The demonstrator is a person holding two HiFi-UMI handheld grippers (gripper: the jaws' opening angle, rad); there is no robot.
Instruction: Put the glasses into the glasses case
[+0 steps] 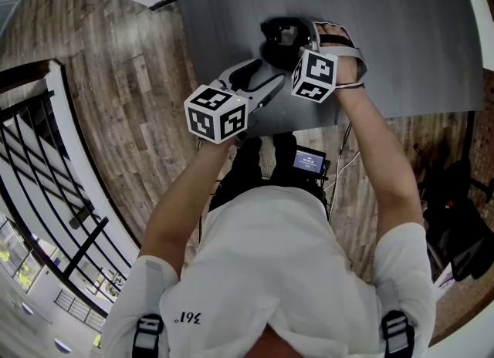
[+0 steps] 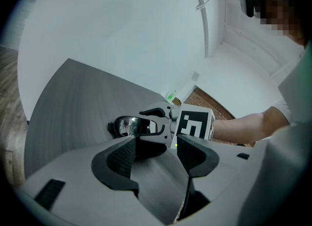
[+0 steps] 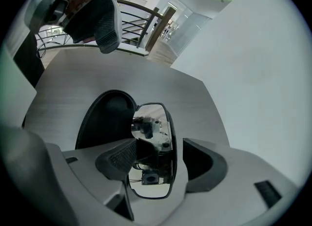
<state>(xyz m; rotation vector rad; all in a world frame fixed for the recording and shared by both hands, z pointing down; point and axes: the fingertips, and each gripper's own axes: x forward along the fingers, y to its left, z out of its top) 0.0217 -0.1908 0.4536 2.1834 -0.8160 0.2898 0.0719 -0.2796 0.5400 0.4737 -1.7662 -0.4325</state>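
1. Standing at a grey table [image 1: 401, 32], a person [image 1: 270, 264] in a white shirt holds a two-jaw gripper in each hand.
2. The glasses [image 3: 153, 122], dark-framed with mirrored lenses, lie flat on the tabletop, outside the glasses case [image 3: 105, 118]. The black case lies open just beside them, its rim against the frame.
3. The right gripper [image 3: 161, 157] tilts down over the glasses with its jaws apart and the glasses between them, not gripped. One pad stands clear of the frame; the other overlaps a lens and may be touching it, though that is hard to judge.
4. The left gripper [image 2: 157, 157] hovers low over the table near the case, its jaws apart with nothing between them. It points toward the glasses and the right gripper.
5. Seen from above, the right gripper's marker cube [image 1: 314, 75] and the person's hand [image 1: 336, 40] cover much of the glasses and case.
6. A wooden floor [image 1: 116, 102] surrounds the table, with a black railing [image 1: 46, 171] off to one side. A small lit screen [image 1: 309, 162] sits below the table's near edge, and a white wall [image 2: 122, 25] rises behind it.
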